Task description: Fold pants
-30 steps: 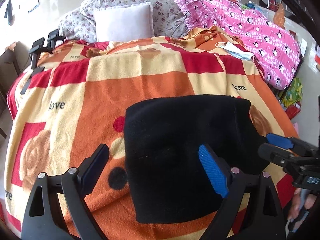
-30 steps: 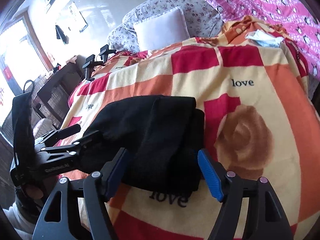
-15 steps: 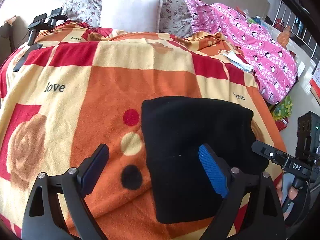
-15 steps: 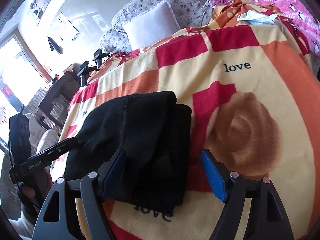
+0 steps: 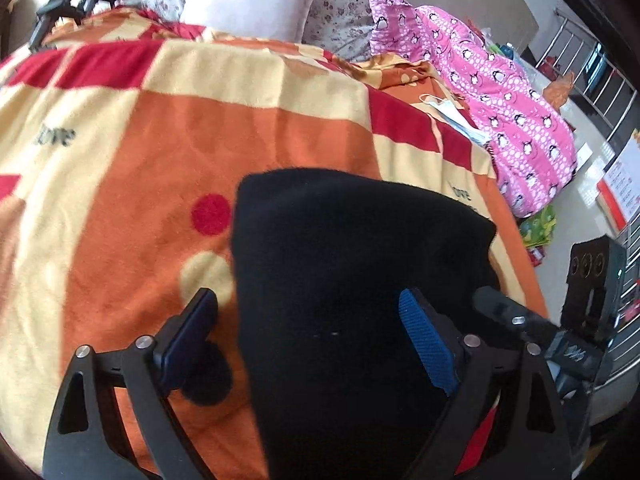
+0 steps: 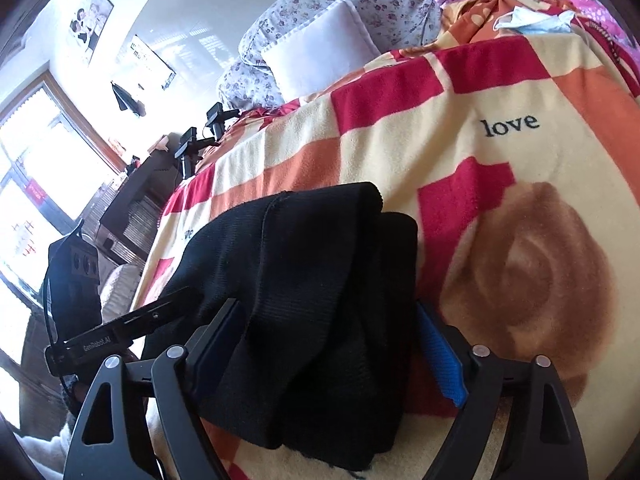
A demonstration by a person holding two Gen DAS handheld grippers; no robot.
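Folded black knit pants lying flat in a thick bundle on a fleece blanket checked in orange, cream and red and printed with "love", near the blanket's front edge. Layers stacked unevenly, seen from the right wrist, with a narrower fold on top and a wider one sticking out to the right beside a brown rose print.

Left gripper hanging over the bundle's left part, jaws spread wide but just narrowed a little, left pad above bare blanket, right pad above black cloth, nothing pinched. Right gripper straddling the bundle's near end, also spread wide, blue pads to either side of the cloth; contact with the pads impossible to tell.

Further back: white square pillow against a floral cushion, pink penguin-print quilt to the right, and a pale blue face mask on the blanket's far right.
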